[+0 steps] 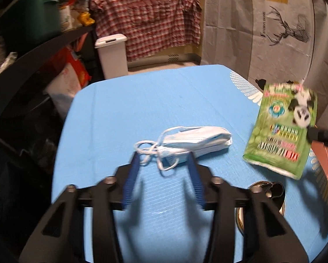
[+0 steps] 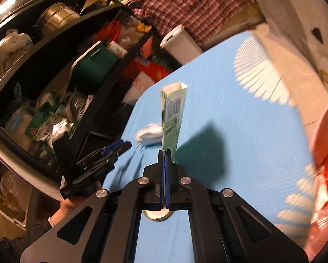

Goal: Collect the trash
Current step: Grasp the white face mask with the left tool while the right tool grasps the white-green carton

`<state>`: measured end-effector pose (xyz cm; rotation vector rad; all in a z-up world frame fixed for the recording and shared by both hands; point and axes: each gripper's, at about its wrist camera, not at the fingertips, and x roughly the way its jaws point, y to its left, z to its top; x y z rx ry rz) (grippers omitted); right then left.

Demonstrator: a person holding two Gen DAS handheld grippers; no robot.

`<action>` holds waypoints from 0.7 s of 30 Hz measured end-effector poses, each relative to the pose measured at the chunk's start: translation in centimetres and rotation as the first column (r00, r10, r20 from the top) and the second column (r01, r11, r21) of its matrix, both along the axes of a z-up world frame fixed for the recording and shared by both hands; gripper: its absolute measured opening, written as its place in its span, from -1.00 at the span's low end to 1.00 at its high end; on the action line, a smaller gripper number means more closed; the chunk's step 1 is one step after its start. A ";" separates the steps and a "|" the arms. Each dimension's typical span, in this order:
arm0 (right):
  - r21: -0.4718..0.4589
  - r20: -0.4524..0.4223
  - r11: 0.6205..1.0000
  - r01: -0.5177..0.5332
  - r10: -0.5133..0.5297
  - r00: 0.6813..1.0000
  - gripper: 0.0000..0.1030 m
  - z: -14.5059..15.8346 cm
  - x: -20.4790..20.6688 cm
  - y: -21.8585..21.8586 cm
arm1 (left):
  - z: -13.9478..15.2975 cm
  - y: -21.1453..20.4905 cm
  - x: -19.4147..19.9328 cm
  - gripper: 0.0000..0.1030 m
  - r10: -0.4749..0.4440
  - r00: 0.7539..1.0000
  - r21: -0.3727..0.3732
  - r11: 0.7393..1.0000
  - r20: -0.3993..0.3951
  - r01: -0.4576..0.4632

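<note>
Left gripper [image 1: 164, 162] (jaws spread) straddles mask [image 1: 195, 142].

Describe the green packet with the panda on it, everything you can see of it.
The green packet is a flat, soft-looking pack, seemingly tissues, printed with a panda, a flower emblem and rows of coloured lettering; white shows at its lower end. The right wrist view shows a barcode panel on its narrow side. It is lifted clear of the blue table, tilted, casting a shadow below. The right gripper is shut on one edge; nothing else touches it. The face mask lies apart on the table.
</note>
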<state>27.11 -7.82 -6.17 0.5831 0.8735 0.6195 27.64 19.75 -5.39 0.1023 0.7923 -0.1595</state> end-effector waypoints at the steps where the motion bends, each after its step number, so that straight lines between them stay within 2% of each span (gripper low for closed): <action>1: -0.008 0.004 1.000 0.015 -0.015 1.000 -0.98 0.1 0.1 -0.5 | -0.2 -0.3 0.2 0.02 -0.003 1.000 0.013 1.000 -0.003 0.003; 4: -0.026 0.004 0.999 0.031 -0.031 1.000 -0.98 0.1 0.4 -1.4 | -0.6 -1.0 0.9 0.02 0.000 1.000 0.048 0.999 -0.009 0.000; 13: -0.062 -0.018 0.997 0.047 -0.049 0.999 -0.98 -0.6 0.9 -2.8 | -1.5 -1.8 2.5 0.04 -0.043 0.997 0.001 0.999 -0.072 0.043; 16: -0.070 -0.014 0.996 0.049 -0.050 0.999 -0.98 -0.6 0.9 -2.9 | -1.8 -1.9 2.5 -0.41 -0.050 0.995 -0.003 0.999 -0.088 0.050; 17: -0.075 -0.011 0.996 0.049 -0.050 0.999 -0.98 -0.6 0.9 -2.9 | -1.9 -2.0 2.5 -0.63 -0.046 0.994 0.003 0.999 -0.095 0.047; 19: -0.085 -0.003 0.995 0.047 -0.048 0.999 -0.98 -0.5 0.8 -2.9 | -1.9 -2.0 2.5 -0.69 -0.042 0.994 0.008 0.999 -0.097 0.043; 21: -0.093 0.009 0.994 0.049 -0.049 0.999 -0.98 -0.2 0.7 -2.8 | -1.8 -2.1 2.0 -0.90 -0.046 0.995 0.015 0.999 -0.093 0.047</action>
